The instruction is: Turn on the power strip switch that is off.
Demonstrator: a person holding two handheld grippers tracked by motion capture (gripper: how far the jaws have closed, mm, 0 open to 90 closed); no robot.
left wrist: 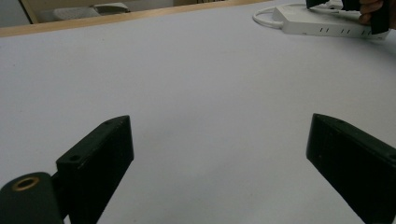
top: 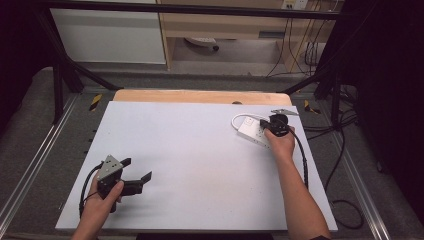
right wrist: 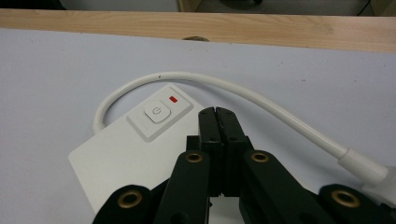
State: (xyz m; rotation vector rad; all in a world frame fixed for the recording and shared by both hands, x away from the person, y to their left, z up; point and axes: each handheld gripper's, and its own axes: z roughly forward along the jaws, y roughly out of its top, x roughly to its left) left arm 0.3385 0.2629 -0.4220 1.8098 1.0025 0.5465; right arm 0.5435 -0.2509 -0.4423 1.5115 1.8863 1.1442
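Observation:
A white power strip (top: 252, 131) lies at the table's far right, its white cable (top: 241, 118) looping back beside it. In the right gripper view the power strip (right wrist: 126, 154) shows a square power button (right wrist: 157, 113) with a red light (right wrist: 173, 99) beside it. My right gripper (right wrist: 218, 113) is shut, jaws pressed together with nothing between them, tips just over the strip to the right of the button. In the high view the right gripper (top: 264, 123) sits over the strip's far end. My left gripper (top: 136, 169) rests at the near left, open and empty; its jaws stand wide apart over bare table (left wrist: 219, 140).
The white table top (top: 200, 165) has a wooden strip (top: 200, 96) along its far edge. In the left gripper view the power strip (left wrist: 327, 25) and the other hand (left wrist: 371, 9) lie far off at top right. Dark cables (top: 345, 150) hang beyond the right edge.

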